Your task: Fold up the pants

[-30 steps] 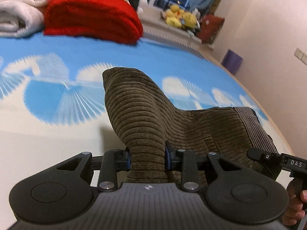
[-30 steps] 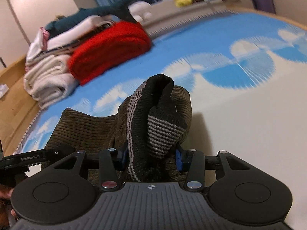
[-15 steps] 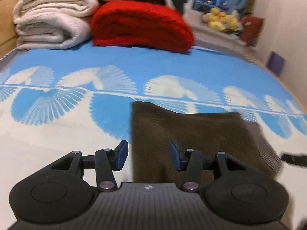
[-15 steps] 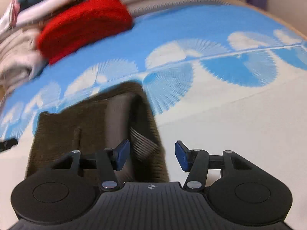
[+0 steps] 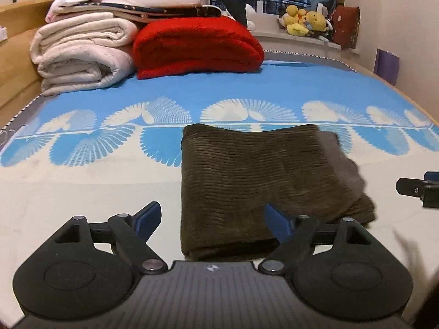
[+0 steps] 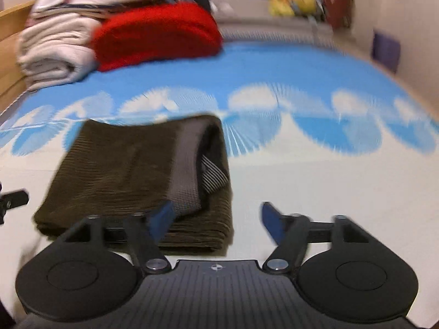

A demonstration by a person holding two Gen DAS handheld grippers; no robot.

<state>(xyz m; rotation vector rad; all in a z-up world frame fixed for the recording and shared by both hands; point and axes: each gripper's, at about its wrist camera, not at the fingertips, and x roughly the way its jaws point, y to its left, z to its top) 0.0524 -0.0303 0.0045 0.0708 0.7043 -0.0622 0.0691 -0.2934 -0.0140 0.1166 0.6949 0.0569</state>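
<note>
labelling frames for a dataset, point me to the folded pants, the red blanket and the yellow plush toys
folded pants (image 5: 247,175), left wrist view, middle of the corduroy top layer
red blanket (image 5: 197,44), left wrist view, front face of the fold
yellow plush toys (image 5: 304,22), left wrist view, middle of the cluster

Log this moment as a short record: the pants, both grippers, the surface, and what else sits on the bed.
pants: brown corduroy pants, folded into a flat rectangle, grey ribbed waistband showing at one edge
left gripper: left gripper, jaws opening, nothing pinched; pants lie just beyond the fingers
right gripper: right gripper, jaws opening, empty; pants' edge by its left finger
surface: bed sheet, blue and white with a fan pattern
far end of bed: red blanket, folded; cream blankets, stacked
windowsill: yellow plush toys
</note>
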